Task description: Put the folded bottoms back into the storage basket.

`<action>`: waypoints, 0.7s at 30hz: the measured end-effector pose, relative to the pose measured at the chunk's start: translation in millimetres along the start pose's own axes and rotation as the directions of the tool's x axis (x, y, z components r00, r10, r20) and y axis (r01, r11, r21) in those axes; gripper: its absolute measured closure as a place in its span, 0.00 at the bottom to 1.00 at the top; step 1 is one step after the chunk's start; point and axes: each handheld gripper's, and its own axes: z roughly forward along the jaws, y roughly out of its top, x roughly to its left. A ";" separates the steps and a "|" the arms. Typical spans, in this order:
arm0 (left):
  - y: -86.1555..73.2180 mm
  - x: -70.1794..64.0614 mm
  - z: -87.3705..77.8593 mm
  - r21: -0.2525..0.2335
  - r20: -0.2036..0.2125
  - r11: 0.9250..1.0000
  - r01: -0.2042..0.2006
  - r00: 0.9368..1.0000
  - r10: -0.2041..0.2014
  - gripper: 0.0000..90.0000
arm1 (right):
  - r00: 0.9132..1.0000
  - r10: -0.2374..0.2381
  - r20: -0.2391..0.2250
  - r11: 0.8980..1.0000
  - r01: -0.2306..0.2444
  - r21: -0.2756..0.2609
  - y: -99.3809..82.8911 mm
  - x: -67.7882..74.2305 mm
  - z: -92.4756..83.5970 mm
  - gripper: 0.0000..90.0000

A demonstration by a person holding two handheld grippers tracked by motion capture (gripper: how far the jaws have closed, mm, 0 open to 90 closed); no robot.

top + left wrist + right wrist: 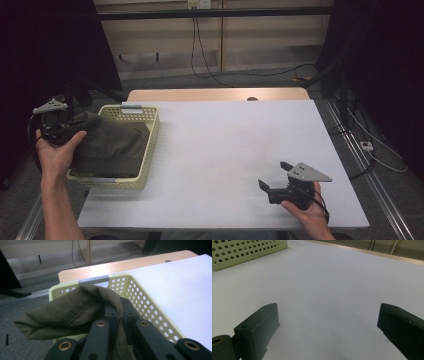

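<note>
An olive-green cloth (112, 145) lies folded in a pale yellow perforated basket (152, 131) at the table's left edge. My left gripper (85, 121) hangs over the basket's left rim, shut on a bunched fold of that cloth (75, 310); the fold drapes over the black jaws and hides their tips. The basket's far rim (117, 277) shows beyond the fold. My right gripper (274, 176) rests low over the white table near the front right, open, with bare tabletop between its fingers (259, 327).
The white tabletop (230, 145) stretches wide between basket and right hand. A wooden strip (215, 94) runs along the table's far edge. Cables trail on the grey floor behind and to the right. The basket's side wall (242, 250) stands far off from the right gripper.
</note>
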 end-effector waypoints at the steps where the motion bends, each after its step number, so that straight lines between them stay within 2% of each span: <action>1: -0.4 0.3 1.7 0.004 -0.004 1.000 0.000 1.000 0.000 0.96 | 1.000 0.000 0.000 1.000 0.000 0.000 0.0 -0.1 0.2 0.04; 4: -1.9 1.3 6.6 0.014 -0.011 1.000 0.008 1.000 -0.007 0.96 | 1.000 -0.001 -0.001 1.000 0.001 0.001 0.0 0.1 0.3 0.04; 8: -5.1 4.0 12.2 0.062 -0.063 0.998 0.002 0.998 0.002 0.96 | 1.000 0.001 -0.001 1.000 -0.001 0.000 -0.1 -0.1 -0.2 0.04; 13: -10.4 10.0 15.8 0.085 -0.067 0.996 0.019 0.998 -0.014 0.96 | 1.000 -0.001 -0.001 1.000 0.001 0.001 -0.1 -0.1 -0.3 0.04; 21: -16.9 16.9 21.5 0.127 -0.096 0.991 0.039 0.995 -0.027 0.96 | 1.000 0.001 -0.003 1.000 -0.001 0.002 -0.1 0.1 -0.1 0.04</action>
